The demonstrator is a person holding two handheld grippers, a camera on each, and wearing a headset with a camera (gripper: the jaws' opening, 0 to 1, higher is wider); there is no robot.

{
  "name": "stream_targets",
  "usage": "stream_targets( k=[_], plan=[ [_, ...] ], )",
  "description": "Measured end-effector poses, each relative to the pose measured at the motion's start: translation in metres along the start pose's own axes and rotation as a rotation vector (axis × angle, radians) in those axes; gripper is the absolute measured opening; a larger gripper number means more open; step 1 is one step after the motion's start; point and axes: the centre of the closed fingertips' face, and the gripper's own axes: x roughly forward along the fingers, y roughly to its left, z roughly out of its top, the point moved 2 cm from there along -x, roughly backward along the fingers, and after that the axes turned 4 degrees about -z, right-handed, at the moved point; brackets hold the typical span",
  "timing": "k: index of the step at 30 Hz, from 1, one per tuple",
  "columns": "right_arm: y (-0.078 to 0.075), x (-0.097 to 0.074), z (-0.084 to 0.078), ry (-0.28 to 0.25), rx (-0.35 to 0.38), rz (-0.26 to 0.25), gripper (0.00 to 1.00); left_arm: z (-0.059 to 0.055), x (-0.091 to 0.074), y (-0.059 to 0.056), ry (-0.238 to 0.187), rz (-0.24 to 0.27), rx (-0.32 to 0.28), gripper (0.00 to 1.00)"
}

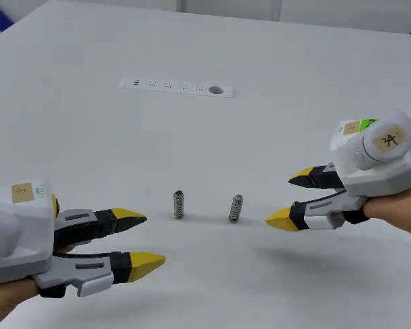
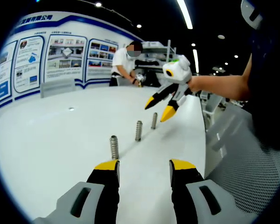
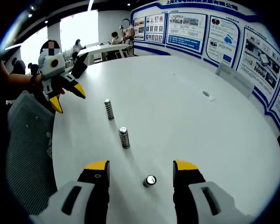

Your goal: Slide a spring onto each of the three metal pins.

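Three short upright metal pins are set in a straight row on the white table point(image 1: 274, 62), well apart from the white power strip point(image 1: 177, 88) at the far side. In the left gripper view they are told apart as the near pin point(image 2: 114, 147), the middle pin point(image 2: 138, 130) and the far pin point(image 2: 154, 120). A grey steel coil spring is seen wrapped around the near and middle pins below a shiny cap. The far pin looks coiled too, though it is too small for that to be settled. The yellow-tipped, grey-and-white left gripper point(image 1: 149, 240) is held low at one end of the row with its jaws wide apart and nothing between them. The matching right gripper point(image 1: 283, 200) is held at the other end, likewise spread and empty. It is raised just over the far pin, whose bright round top lies between the jaws in the right gripper view. No loose spring is seen on the table. The task is therefore judged to be at or near its end. The spread jaws and the row left free between the grippers are judged to suit a check of the seating.
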Motion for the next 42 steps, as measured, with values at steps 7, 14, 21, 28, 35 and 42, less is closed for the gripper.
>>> stream_targets(
  k=[7, 14, 21, 28, 35, 42],
  plan=[
    [0.001, -0.006, -0.01, -0.03, 0.025, -0.016, 0.57, 0.0, 0.0, 0.0, 0.003, 0.0, 0.002, 0.46],
    [0.007, -0.014, -0.023, -0.083, 0.045, -0.026, 0.59, -0.004, -0.003, 0.0, 0.005, 0.008, -0.007, 0.47],
    [0.014, -0.022, -0.038, -0.118, 0.065, -0.031, 0.63, -0.007, -0.006, 0.0, 0.005, 0.021, -0.016, 0.49],
    [0.019, -0.027, -0.044, -0.145, 0.094, -0.05, 0.64, -0.007, -0.007, 0.0, 0.001, 0.029, -0.02, 0.51],
    [0.024, -0.031, -0.047, -0.16, 0.102, -0.056, 0.65, -0.009, -0.009, 0.0, -0.001, 0.043, -0.03, 0.55],
    [0.024, -0.037, -0.045, -0.177, 0.104, -0.07, 0.65, -0.01, -0.012, 0.002, -0.007, 0.061, -0.04, 0.61]
  ],
)
